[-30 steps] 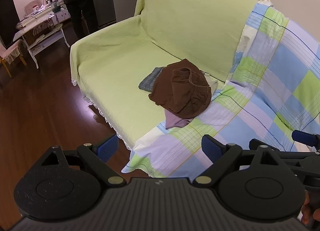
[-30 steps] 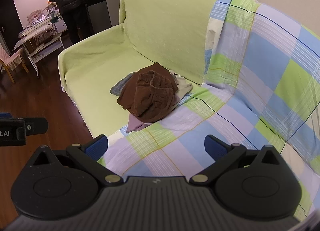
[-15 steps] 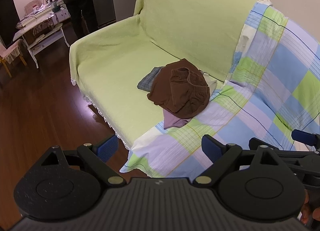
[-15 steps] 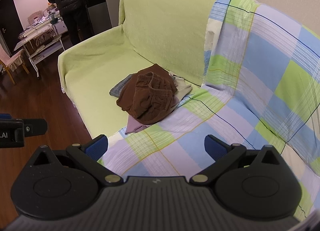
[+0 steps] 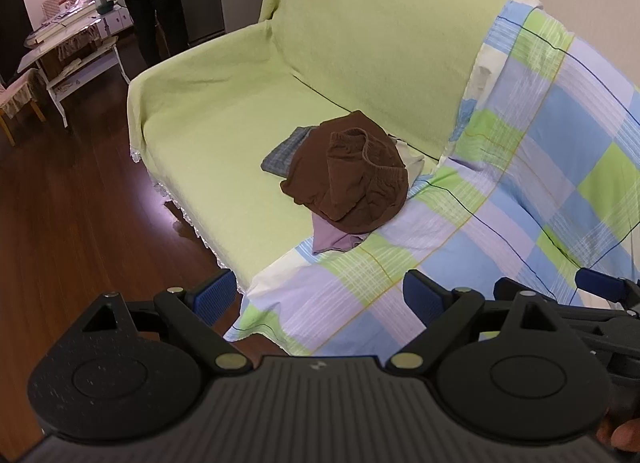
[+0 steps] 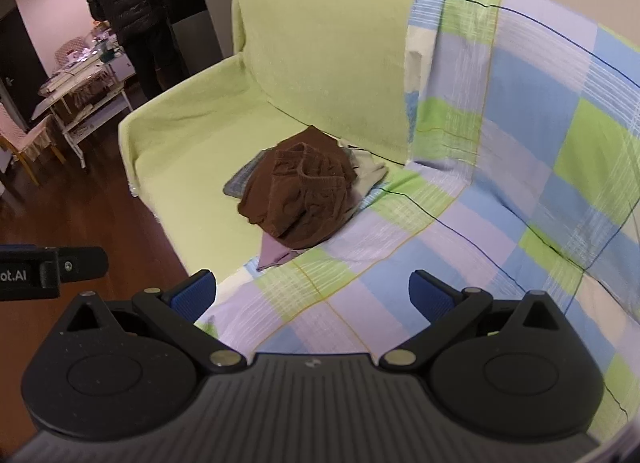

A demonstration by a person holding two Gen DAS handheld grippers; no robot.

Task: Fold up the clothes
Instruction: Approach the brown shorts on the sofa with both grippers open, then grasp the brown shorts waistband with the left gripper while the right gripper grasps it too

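A pile of clothes lies on the sofa seat, topped by crumpled brown shorts [image 5: 348,171] [image 6: 300,195]. Under them show a grey-blue checked garment [image 5: 280,155] [image 6: 244,179], a lilac one [image 5: 332,241] [image 6: 276,253] and a pale one [image 5: 412,161] [image 6: 368,171]. My left gripper [image 5: 318,299] is open and empty, well short of the pile, over the sofa's front edge. My right gripper [image 6: 314,297] is open and empty, over the checked sheet. The right gripper also shows at the right edge of the left wrist view [image 5: 600,291].
The sofa has a light green cover [image 5: 224,135] [image 6: 192,143] on its left part and a blue, green and lilac checked sheet [image 5: 540,191] [image 6: 520,167] on its right. Dark wood floor [image 5: 72,231] lies to the left. A person in a black jacket [image 6: 128,3] stands by a cluttered table [image 6: 76,79].
Both grippers have drifted slightly; the pile sits a little further right in the left wrist view and a little lower in the right wrist view. Both stay open and empty.
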